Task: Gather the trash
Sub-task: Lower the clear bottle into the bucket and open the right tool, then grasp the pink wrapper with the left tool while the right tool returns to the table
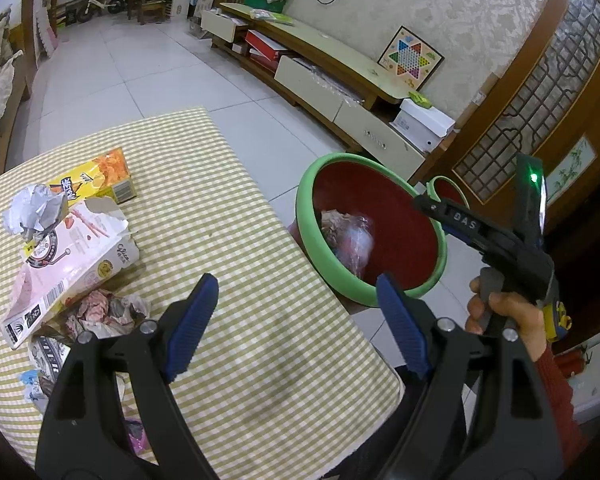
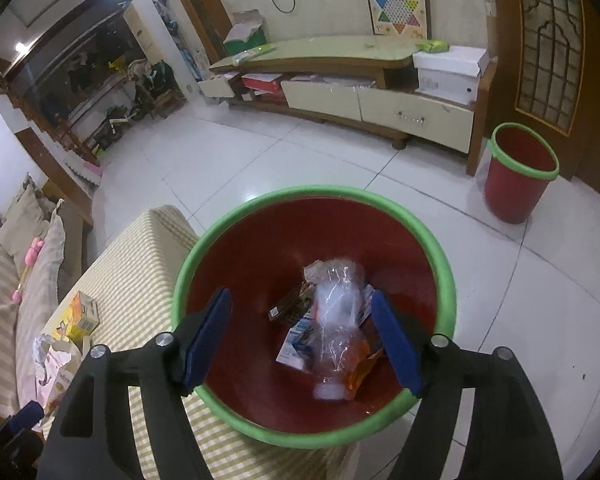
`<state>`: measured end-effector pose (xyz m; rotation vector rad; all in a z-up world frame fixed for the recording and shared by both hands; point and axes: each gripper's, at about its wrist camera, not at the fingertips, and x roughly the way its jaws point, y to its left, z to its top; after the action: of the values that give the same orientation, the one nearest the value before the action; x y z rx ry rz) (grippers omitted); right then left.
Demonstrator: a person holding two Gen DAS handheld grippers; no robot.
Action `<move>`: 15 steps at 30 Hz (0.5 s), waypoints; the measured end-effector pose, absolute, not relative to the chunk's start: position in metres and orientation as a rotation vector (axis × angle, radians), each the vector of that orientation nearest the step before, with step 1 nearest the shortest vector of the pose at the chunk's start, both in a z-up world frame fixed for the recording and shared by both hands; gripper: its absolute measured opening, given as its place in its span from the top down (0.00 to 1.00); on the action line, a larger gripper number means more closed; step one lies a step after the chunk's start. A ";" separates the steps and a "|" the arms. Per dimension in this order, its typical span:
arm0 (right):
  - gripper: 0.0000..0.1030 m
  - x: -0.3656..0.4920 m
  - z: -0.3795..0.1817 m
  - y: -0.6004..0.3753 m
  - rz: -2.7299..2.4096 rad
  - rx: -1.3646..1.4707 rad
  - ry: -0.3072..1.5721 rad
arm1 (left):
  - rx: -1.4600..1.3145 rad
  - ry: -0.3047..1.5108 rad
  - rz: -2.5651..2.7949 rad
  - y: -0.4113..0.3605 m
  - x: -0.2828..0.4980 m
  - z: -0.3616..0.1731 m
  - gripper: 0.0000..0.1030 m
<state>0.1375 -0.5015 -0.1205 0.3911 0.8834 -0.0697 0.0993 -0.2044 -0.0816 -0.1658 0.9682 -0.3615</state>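
Observation:
On the checked tablecloth [image 1: 240,208] at the left lie a torn pink box [image 1: 72,264], a yellow snack box [image 1: 96,180], crumpled foil [image 1: 32,212] and a crumpled wrapper [image 1: 104,314]. My left gripper [image 1: 296,280] hovers open over the table's right edge with nothing between its fingers. A red bin with a green rim [image 1: 312,236] stands right beside the table. My right gripper [image 2: 300,294] is open above that bin [image 2: 312,192]. Below its fingers, a blurred clear plastic bottle [image 2: 336,312] sits inside the bin on cartons and wrappers.
A hand [image 1: 504,312] holds the right gripper's handle over the bin's far side. A second red bin [image 2: 512,192] stands by the wooden door. A long TV cabinet [image 2: 340,100] runs along the back wall, and a sofa [image 2: 20,240] lies left of the table.

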 end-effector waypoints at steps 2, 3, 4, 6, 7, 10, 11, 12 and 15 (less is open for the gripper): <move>0.31 0.132 -0.118 -0.498 -0.066 0.382 0.883 | -0.171 0.964 -0.362 -0.203 0.099 -0.081 0.24; 0.31 0.129 -0.117 -0.497 -0.064 0.379 0.883 | -0.173 0.962 -0.363 -0.201 0.098 -0.080 0.24; 0.31 0.126 -0.116 -0.496 -0.062 0.377 0.884 | -0.175 0.959 -0.364 -0.201 0.097 -0.079 0.24; 0.31 0.121 -0.113 -0.494 -0.055 0.378 0.886 | -0.180 0.952 -0.366 -0.197 0.095 -0.077 0.24; 0.31 0.116 -0.111 -0.491 -0.050 0.381 0.888 | -0.183 0.949 -0.366 -0.195 0.094 -0.075 0.24; 0.31 0.105 -0.108 -0.482 -0.032 0.384 0.897 | -0.193 0.939 -0.360 -0.185 0.091 -0.072 0.23; 0.31 0.100 -0.107 -0.477 -0.023 0.381 0.903 | -0.200 0.936 -0.355 -0.180 0.091 -0.070 0.22; 0.31 0.097 -0.106 -0.471 -0.019 0.378 0.908 | -0.207 0.931 -0.348 -0.175 0.090 -0.069 0.21; 0.31 0.089 -0.102 -0.454 0.007 0.378 0.925 | -0.227 0.912 -0.324 -0.158 0.088 -0.063 0.21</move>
<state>0.0887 -0.4543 -0.1024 0.3780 0.9249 0.0070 0.0879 -0.1577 -0.0633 -0.2266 0.9120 -0.3243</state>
